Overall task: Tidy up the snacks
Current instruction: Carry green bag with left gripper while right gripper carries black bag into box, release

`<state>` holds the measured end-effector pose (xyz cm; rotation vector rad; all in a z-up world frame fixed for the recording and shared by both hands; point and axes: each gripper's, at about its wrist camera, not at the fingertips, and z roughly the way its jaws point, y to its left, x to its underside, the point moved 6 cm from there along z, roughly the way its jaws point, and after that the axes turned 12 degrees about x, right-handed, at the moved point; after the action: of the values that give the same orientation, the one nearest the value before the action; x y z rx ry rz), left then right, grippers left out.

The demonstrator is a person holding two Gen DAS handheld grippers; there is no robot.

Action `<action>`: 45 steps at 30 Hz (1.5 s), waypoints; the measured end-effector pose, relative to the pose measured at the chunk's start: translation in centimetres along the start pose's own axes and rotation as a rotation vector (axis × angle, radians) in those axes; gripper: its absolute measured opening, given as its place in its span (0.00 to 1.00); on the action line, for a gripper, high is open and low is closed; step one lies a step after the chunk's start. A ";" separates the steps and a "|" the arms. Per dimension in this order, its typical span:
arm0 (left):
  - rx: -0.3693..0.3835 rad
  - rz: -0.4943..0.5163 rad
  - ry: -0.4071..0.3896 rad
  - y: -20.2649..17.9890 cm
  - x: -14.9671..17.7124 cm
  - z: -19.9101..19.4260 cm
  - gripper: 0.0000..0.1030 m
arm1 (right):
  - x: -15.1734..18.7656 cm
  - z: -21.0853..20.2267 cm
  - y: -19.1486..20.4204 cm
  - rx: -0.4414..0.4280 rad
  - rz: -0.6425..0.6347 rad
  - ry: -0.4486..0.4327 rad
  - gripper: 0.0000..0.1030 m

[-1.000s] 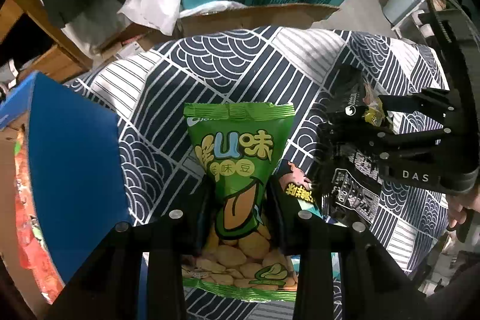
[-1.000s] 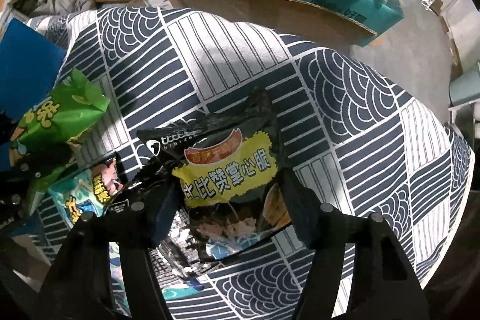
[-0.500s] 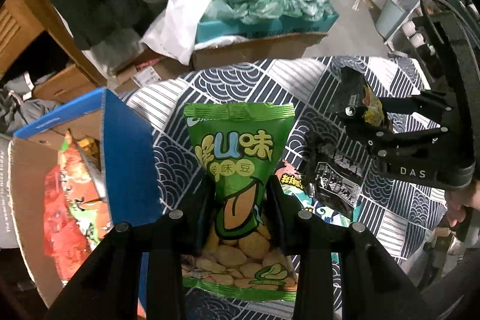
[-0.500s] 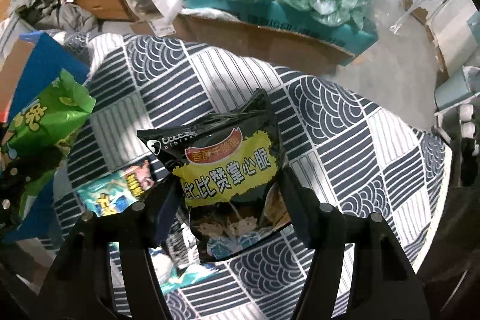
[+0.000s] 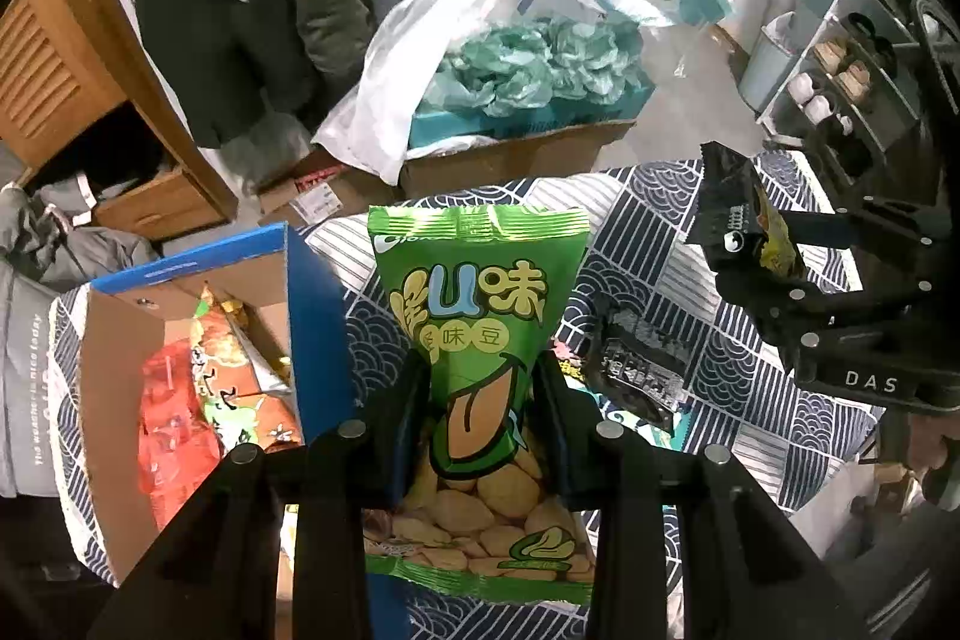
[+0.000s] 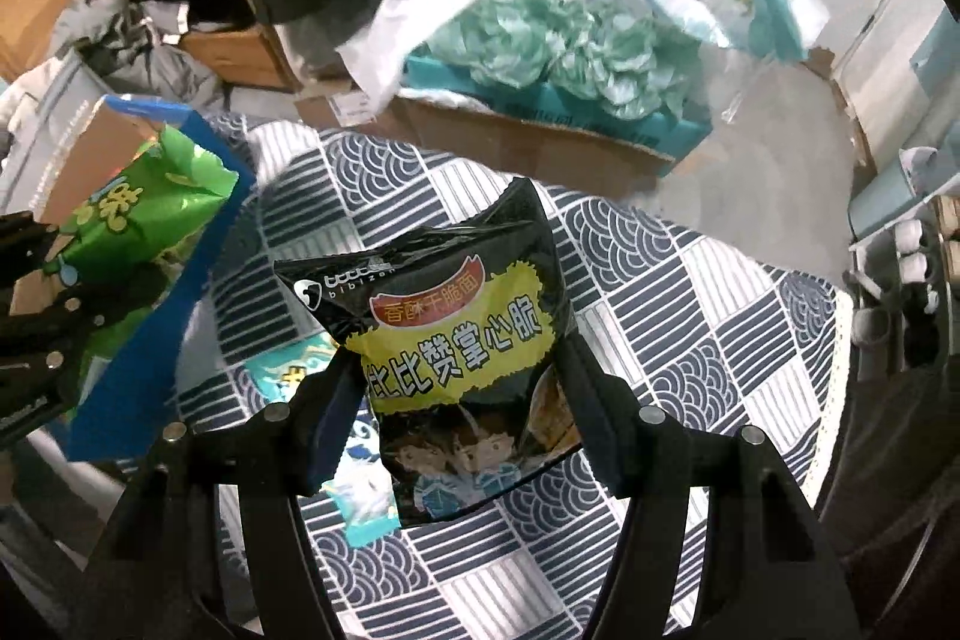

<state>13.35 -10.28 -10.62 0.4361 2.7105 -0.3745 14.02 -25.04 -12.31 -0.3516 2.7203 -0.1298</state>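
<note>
Left gripper (image 5: 480, 400) pinching green snack bag (image 5: 480, 316) above patterned tablecloth (image 5: 750, 388), right gripper (image 6: 462, 388) pinching black snack bag (image 6: 444, 328) over same cloth, open blue box (image 5: 312, 316) of snacks at left, more packets (image 5: 636, 370) lying on cloth

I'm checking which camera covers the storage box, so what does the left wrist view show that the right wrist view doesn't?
Only the left wrist view looks into the open blue box, with red and orange packets inside, and shows a black packet lying on the cloth. Only the right wrist view shows the black packet's yellow-lettered front. Both show the green bean bag in the left gripper, the right gripper and the patterned cloth.
</note>
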 end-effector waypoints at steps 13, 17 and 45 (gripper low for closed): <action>-0.024 0.013 -0.069 0.8 0.7 -3.9 0.35 | -0.9 -4.6 2.7 -0.055 -0.032 -0.092 0.63; -0.036 0.012 -0.088 1.3 1.2 -5.0 0.35 | -1.4 -5.2 4.0 -0.073 -0.049 -0.106 0.63; -0.102 -0.179 -0.125 13.0 7.0 -9.1 0.35 | -4.7 -7.3 20.0 -0.196 -0.255 -0.125 0.63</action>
<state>8.77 6.19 -7.83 0.1370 2.6386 -0.2990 10.82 -4.28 -6.61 -0.7373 2.5601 0.0883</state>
